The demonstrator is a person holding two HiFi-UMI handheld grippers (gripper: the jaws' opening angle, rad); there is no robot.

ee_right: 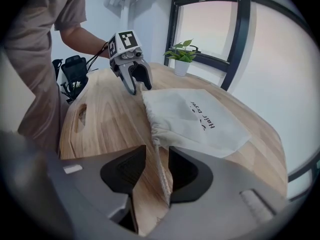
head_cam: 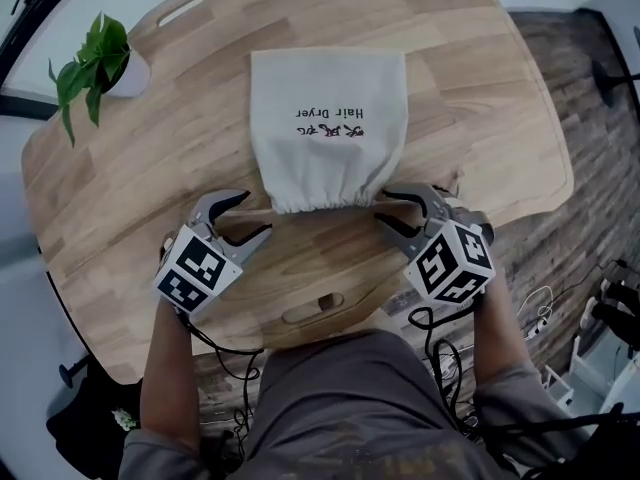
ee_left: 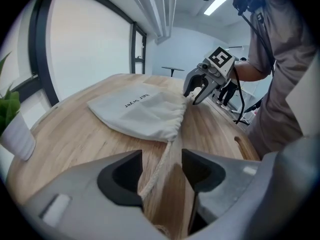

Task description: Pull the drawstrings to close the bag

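Observation:
A pale cloth drawstring bag [head_cam: 325, 128] printed "Hair Dryer" lies flat on the wooden table [head_cam: 140, 168], its gathered mouth facing me. My left gripper [head_cam: 258, 214] sits just left of the mouth and stands open. In the left gripper view a white drawstring [ee_left: 159, 171] runs from the bag [ee_left: 145, 109] between the parted jaws, close to the left one. My right gripper [head_cam: 380, 211] is open at the mouth's right corner. The right gripper view shows the other cord [ee_right: 161, 171] lying between its jaws, along the right one, leading to the bag [ee_right: 195, 116].
A small potted plant [head_cam: 100, 63] stands at the table's far left. Cut-out handle slots sit near the front edge [head_cam: 310, 308] and the back edge [head_cam: 180, 10]. The table's near edge is right below both grippers, with my legs beneath it.

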